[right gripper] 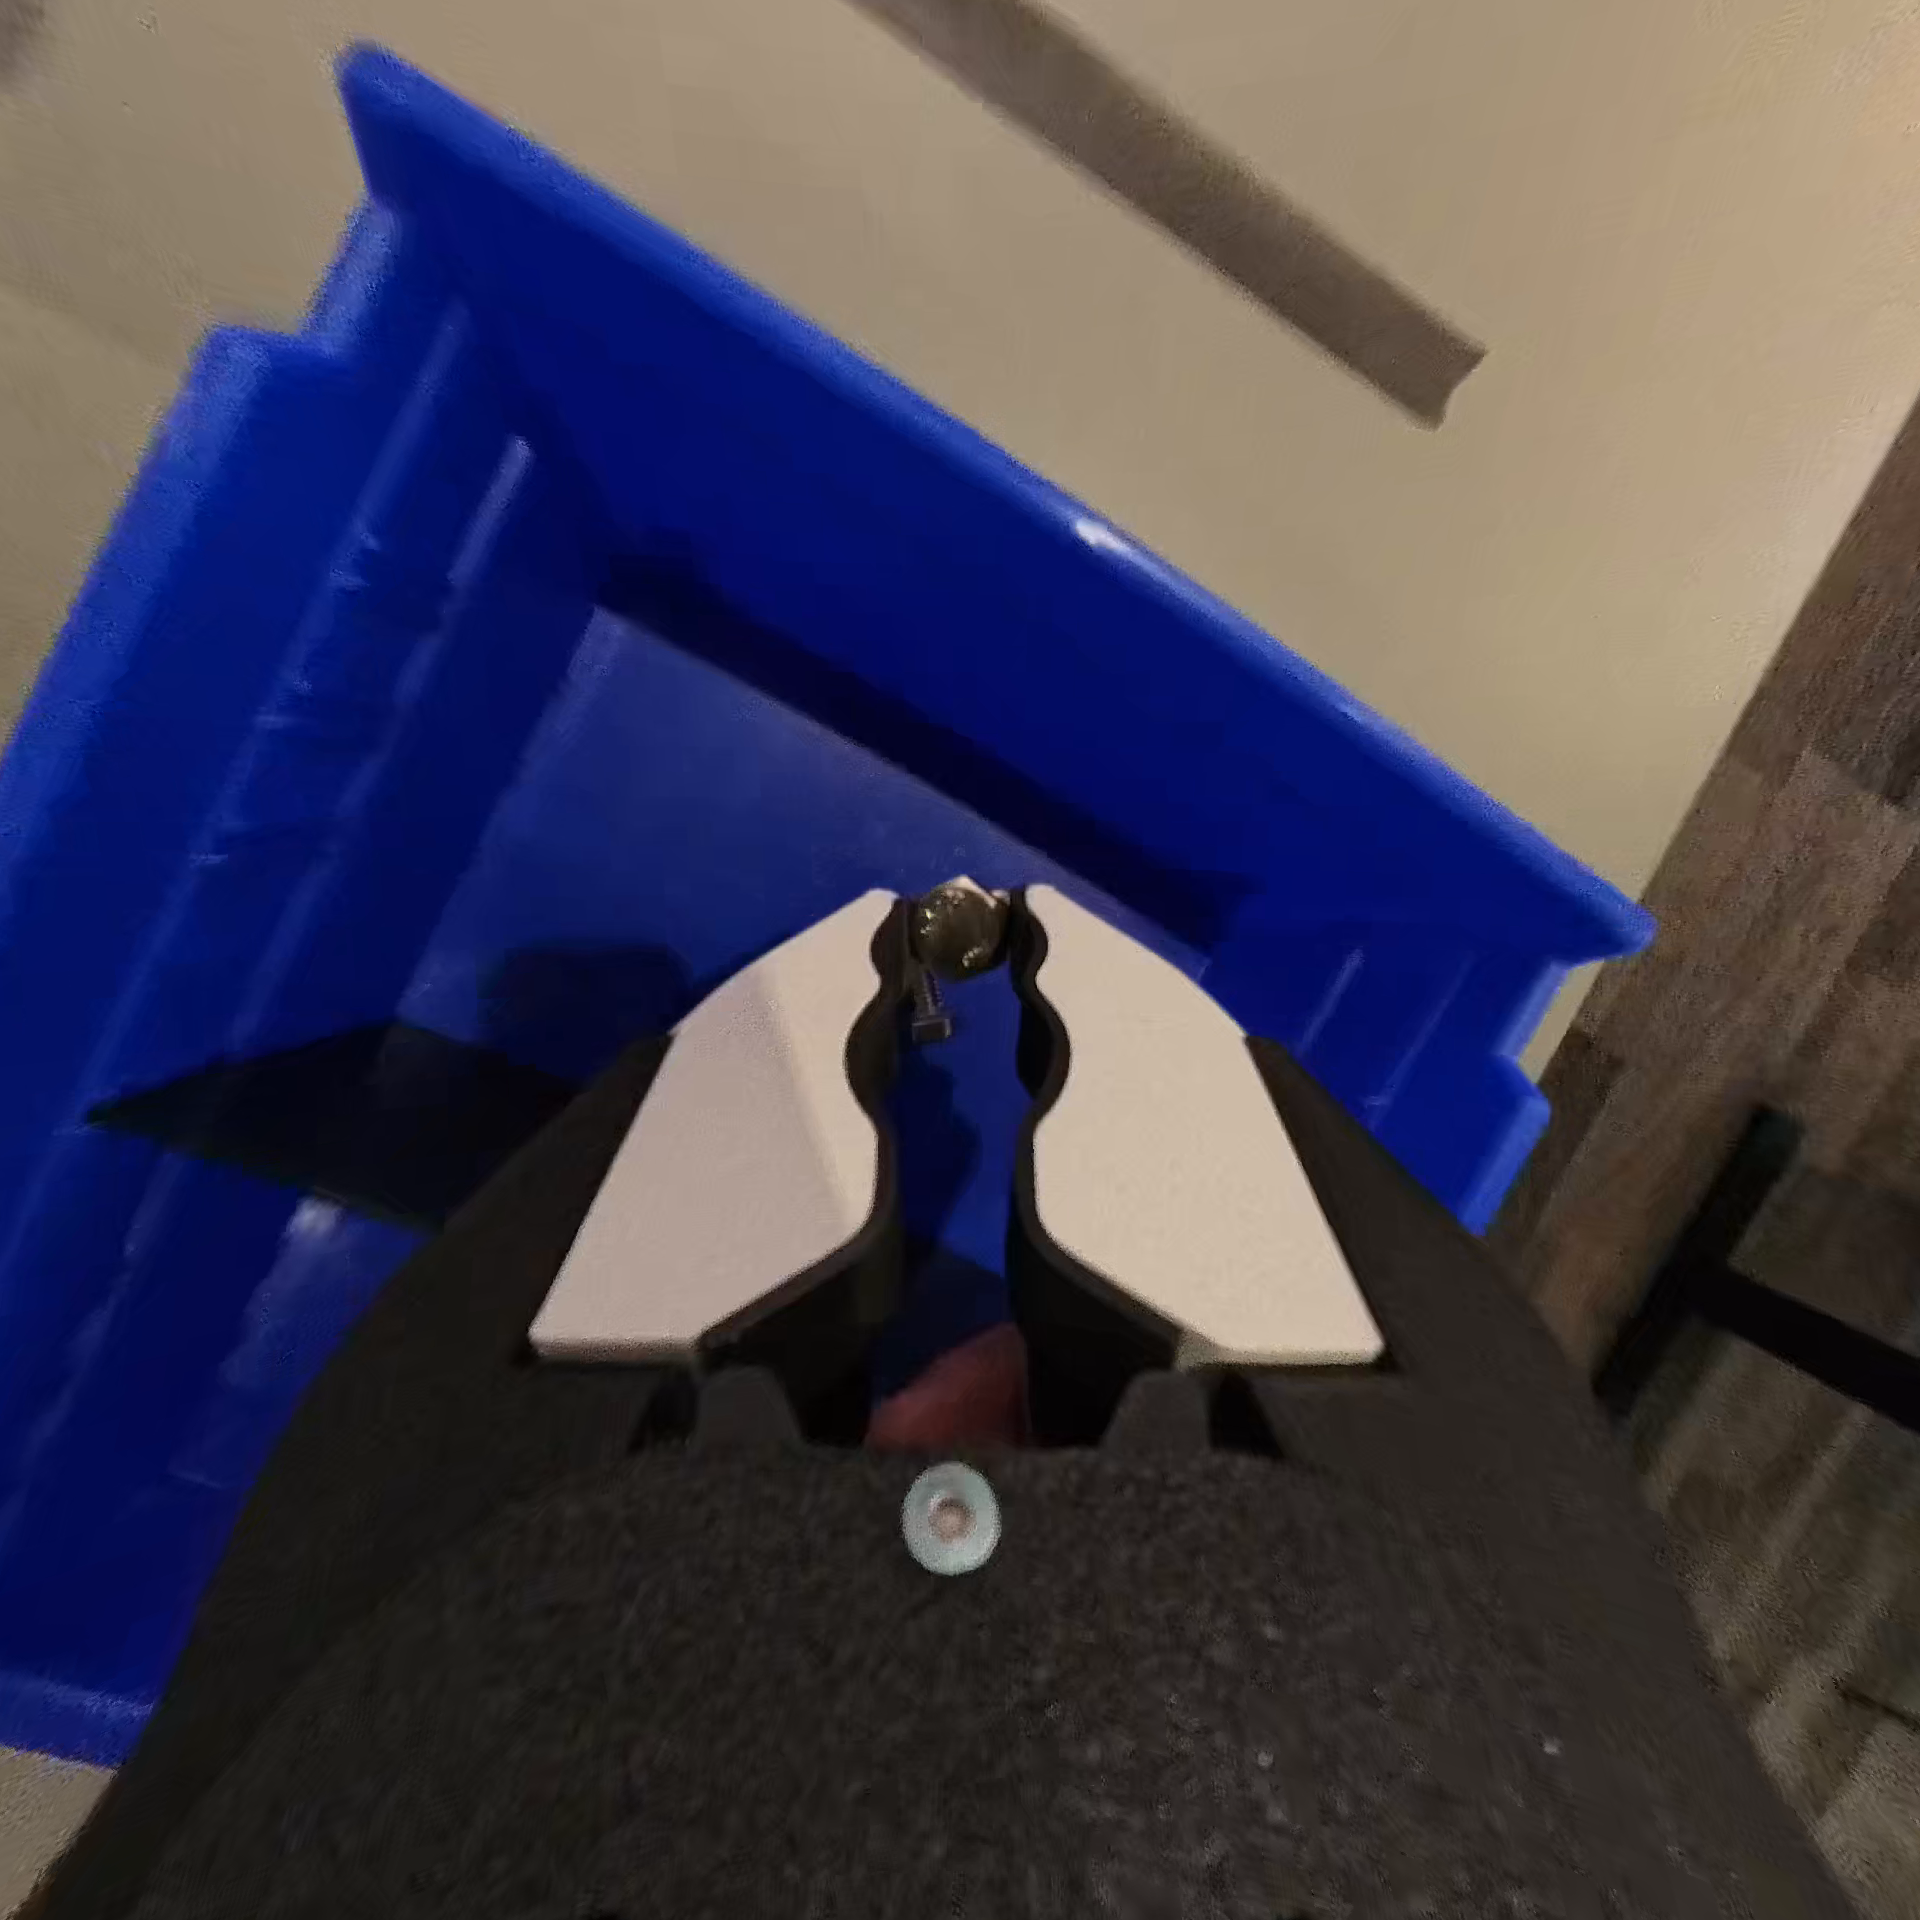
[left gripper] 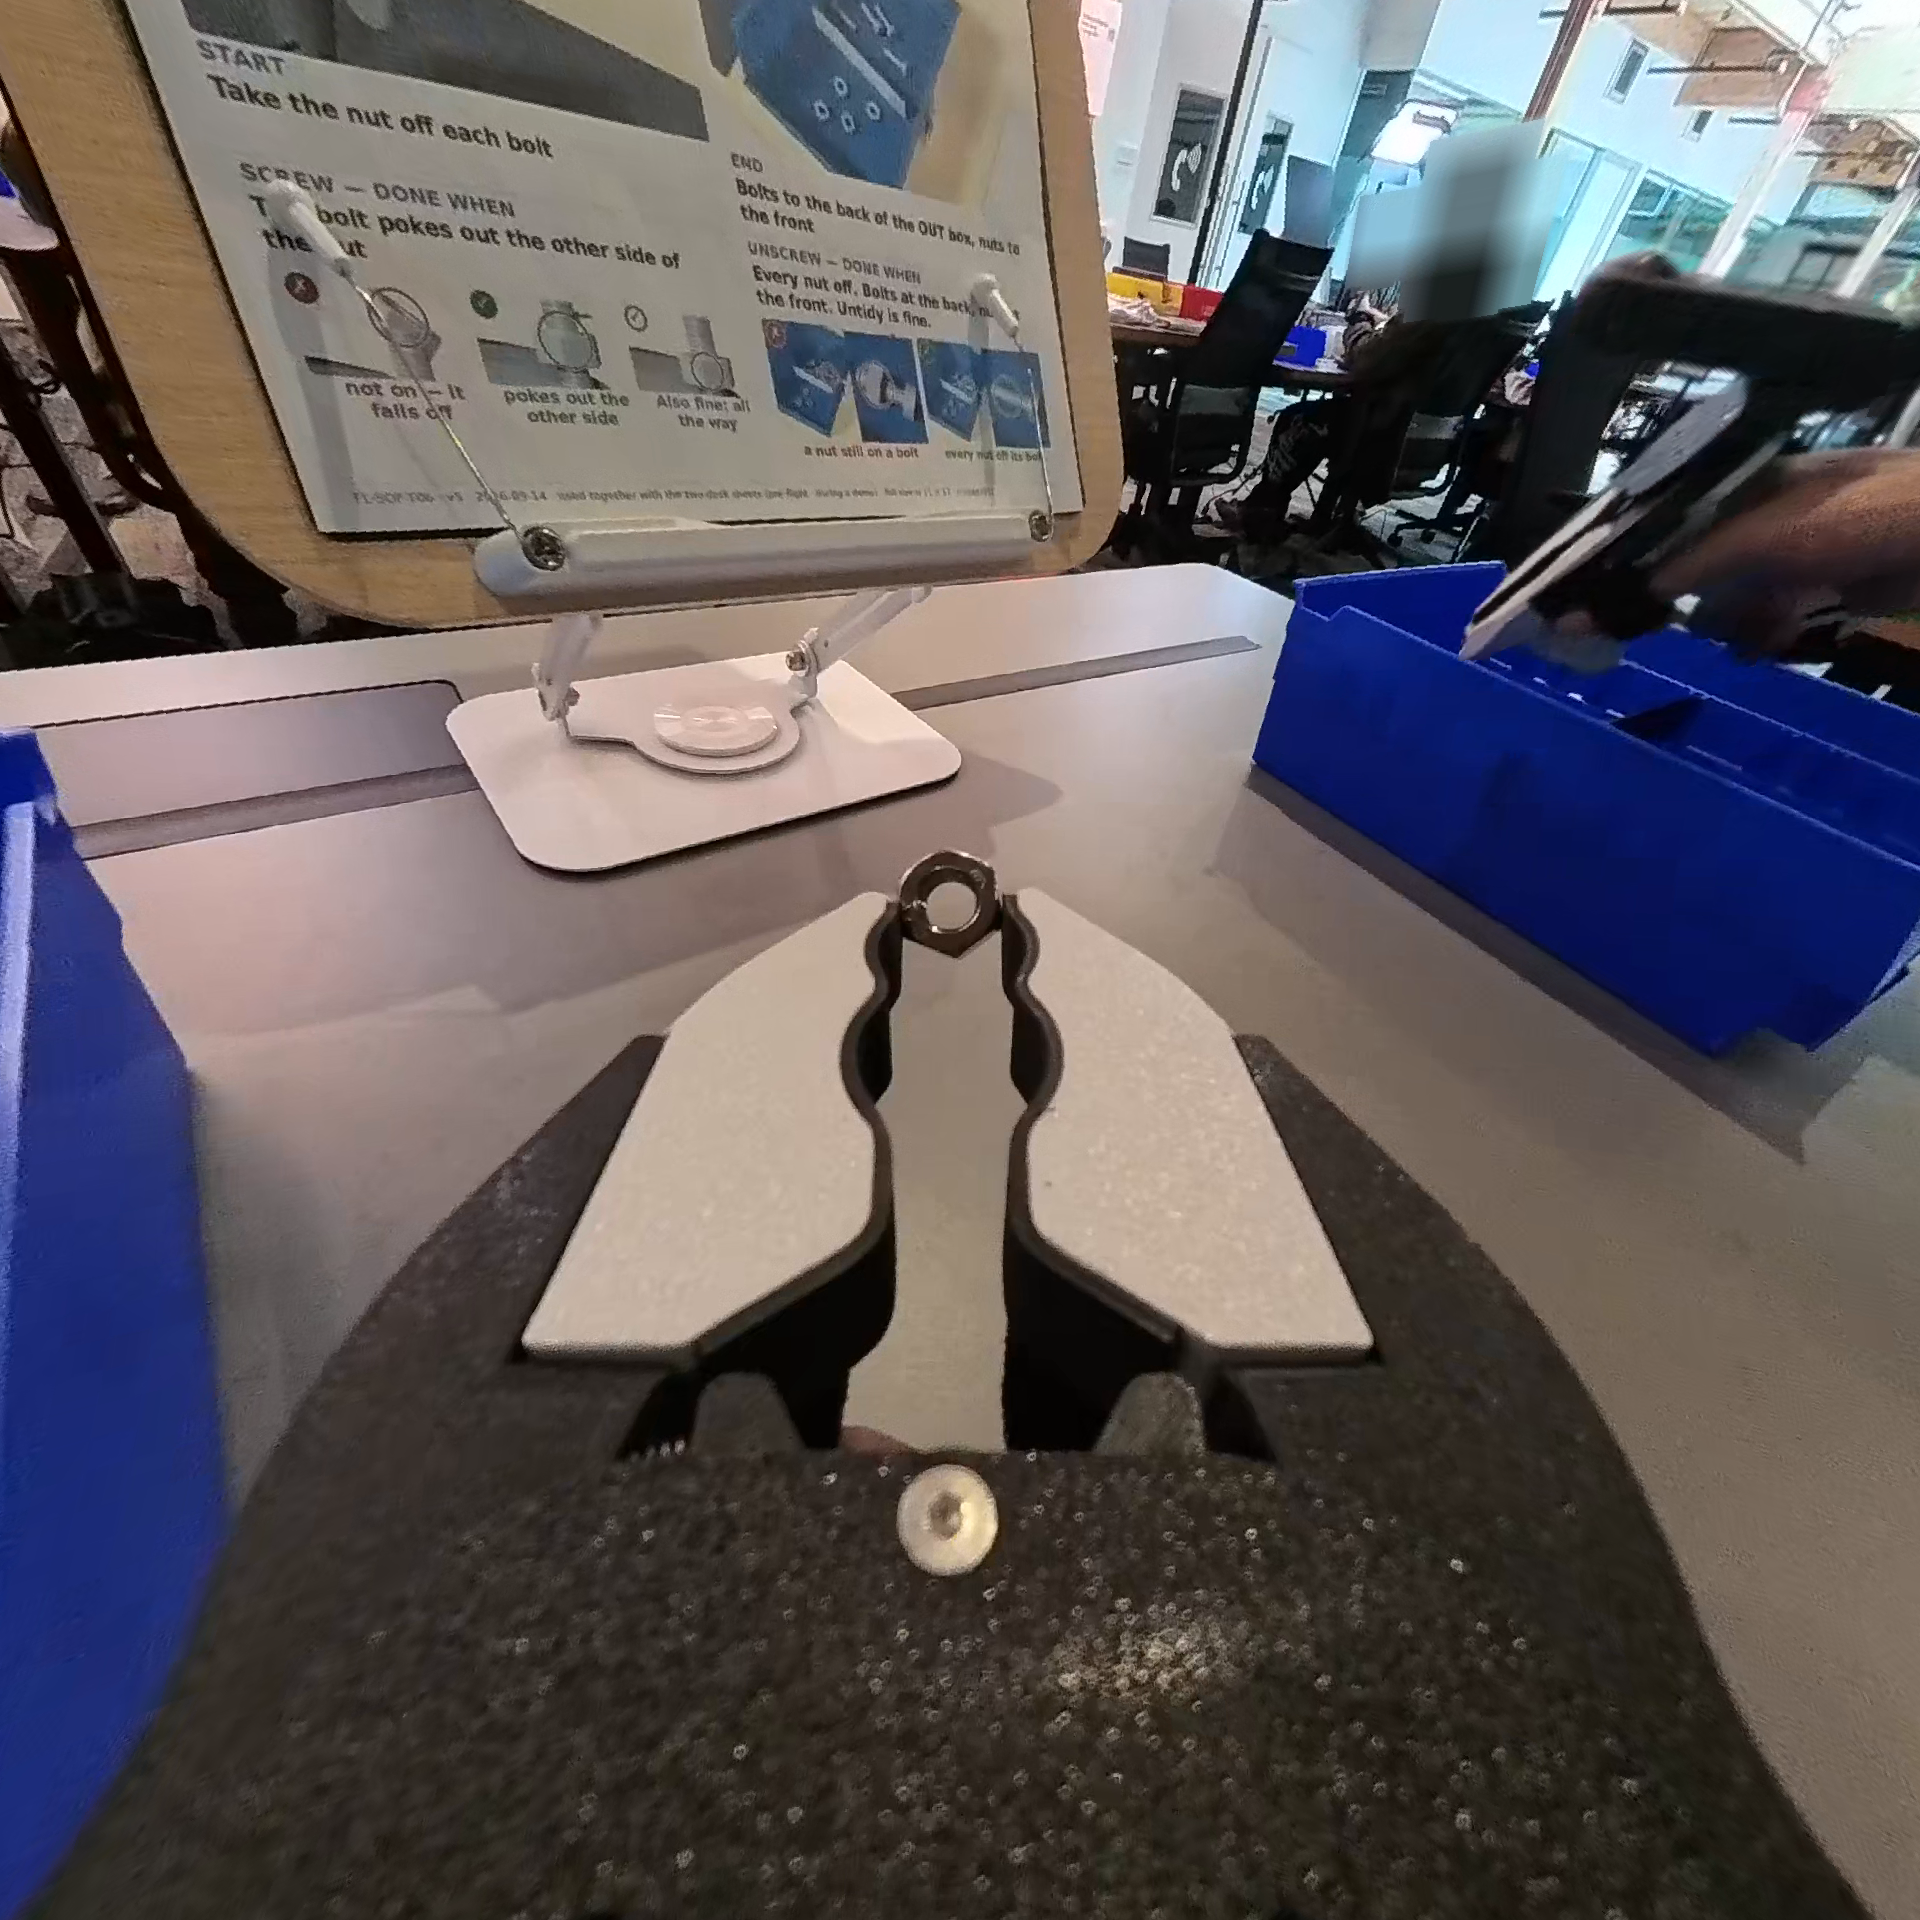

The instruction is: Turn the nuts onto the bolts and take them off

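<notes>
Steel-grey and six-sided, one nut (left gripper: 947, 904) sits pinched between the tips of the left tongs (left gripper: 948, 906), its round bore facing the camera, held above the smooth pale tabletop (left gripper: 1351, 1195). The right tongs (right gripper: 958, 928) are closed on one bolt (right gripper: 951, 951): its domed, brassy head is clamped at the tips and its dark threaded shank slants back between the wavy black inner edges. These tongs hang over the inside of a glossy blue plastic bin (right gripper: 935, 540) with a stepped rim. Two blue bins show in the left wrist view, one at each edge of the tabletop. Between them stands one white hinged stand (left gripper: 707, 758) carrying a wood-backed instruction sheet (left gripper: 623, 260).
</notes>
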{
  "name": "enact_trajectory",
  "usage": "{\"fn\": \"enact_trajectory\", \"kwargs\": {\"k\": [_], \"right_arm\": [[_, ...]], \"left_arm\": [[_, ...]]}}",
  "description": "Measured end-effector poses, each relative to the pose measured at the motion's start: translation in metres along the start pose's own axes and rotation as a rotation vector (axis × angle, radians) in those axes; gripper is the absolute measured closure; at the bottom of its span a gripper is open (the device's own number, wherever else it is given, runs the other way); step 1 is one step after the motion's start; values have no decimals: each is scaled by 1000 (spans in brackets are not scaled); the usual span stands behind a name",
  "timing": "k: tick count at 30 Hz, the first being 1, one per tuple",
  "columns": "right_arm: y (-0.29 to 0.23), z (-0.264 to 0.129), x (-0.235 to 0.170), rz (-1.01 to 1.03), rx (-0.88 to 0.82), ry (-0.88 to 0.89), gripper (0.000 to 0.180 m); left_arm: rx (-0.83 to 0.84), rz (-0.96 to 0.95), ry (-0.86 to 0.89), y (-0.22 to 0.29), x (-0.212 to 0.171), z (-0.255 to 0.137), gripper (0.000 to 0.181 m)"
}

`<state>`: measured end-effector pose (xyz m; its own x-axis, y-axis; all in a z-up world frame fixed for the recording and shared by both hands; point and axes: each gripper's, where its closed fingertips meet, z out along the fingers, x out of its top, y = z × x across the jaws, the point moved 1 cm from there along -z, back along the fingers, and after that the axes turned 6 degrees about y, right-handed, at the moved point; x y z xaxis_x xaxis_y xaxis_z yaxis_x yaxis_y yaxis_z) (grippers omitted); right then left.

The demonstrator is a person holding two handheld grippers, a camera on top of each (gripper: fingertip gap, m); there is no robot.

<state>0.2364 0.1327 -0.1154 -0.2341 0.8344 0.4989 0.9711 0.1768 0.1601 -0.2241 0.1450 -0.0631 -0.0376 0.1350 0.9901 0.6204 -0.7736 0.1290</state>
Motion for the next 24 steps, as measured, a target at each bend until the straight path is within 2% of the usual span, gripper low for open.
{"fn": "enact_trajectory", "kwargs": {"k": [6, 13, 15, 16, 18, 20, 22, 24], "right_arm": [[0, 26, -21, -15, -30, -227, 161], [-7, 39, -35, 27, 30, -289, 161], [-8, 37, -35, -1, 29, -286, 141], [-6, 34, -33, -7, 15, -267, 137], [-2, 18, -18, -6, -25, -180, 131], [-6, -16, 13, -1, -83, 24, 126], [-40, -66, 51, -20, -56, 326, 122], [-98, -121, 82, -71, 43, 670, 124]], "left_arm": [[-18, 10, -16, 4, -2, 1, 163], [-22, 52, 1, 8, 3, -1, 163], [-22, 64, 0, 9, 3, -1, 163], [-23, 64, 2, 9, 3, -1, 163], [-28, 63, -1, 10, 3, -1, 163], [-27, 64, 1, 10, 4, -1, 163], [-27, 65, 0, 9, 4, -1, 163], [-29, 62, -5, 8, 3, 0, 163]]}}
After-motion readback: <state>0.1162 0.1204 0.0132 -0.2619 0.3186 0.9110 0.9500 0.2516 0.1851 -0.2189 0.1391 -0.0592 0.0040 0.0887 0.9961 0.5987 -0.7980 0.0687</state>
